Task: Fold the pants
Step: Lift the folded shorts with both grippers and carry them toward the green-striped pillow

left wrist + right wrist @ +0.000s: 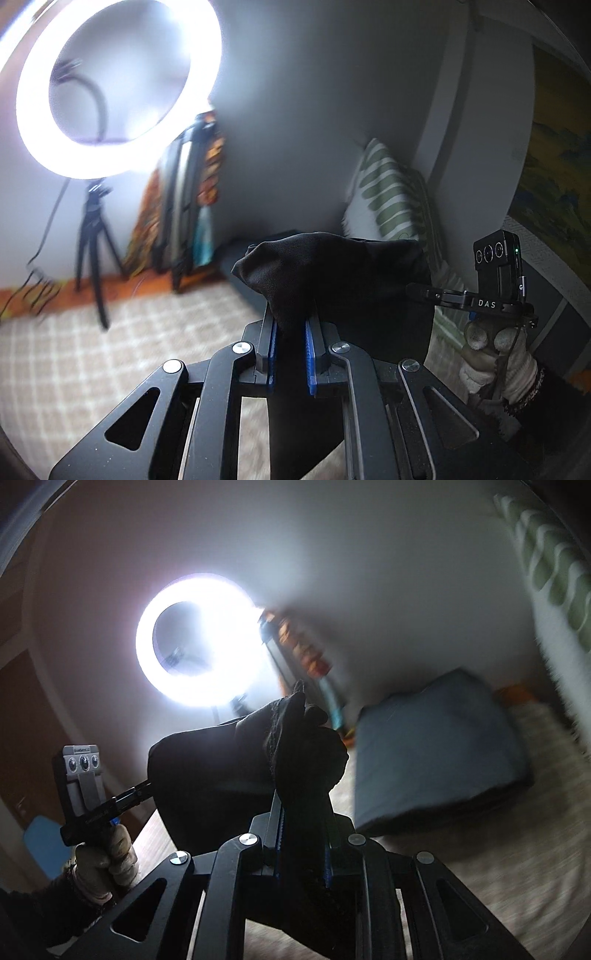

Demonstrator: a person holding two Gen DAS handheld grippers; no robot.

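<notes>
The black pants (343, 273) hang lifted in the air between both grippers. My left gripper (291, 332) is shut on a bunched edge of the cloth, which drapes over its blue-padded fingers (309, 354). My right gripper (303, 827) is shut on another bunched part of the pants (295, 753), with cloth spilling over and below the jaws. In the left wrist view the right gripper's body with its camera (496, 273) shows at the right, held by a gloved hand. In the right wrist view the left gripper's body (83, 786) shows at the lower left.
A bright ring light (110, 85) on a tripod (92, 251) stands ahead by the wall. A dark grey cushion (439, 749) lies on the checked carpet (129, 332). A green-striped pillow (388, 192) leans at the right. Patterned cloth hangs on a rack (184, 206).
</notes>
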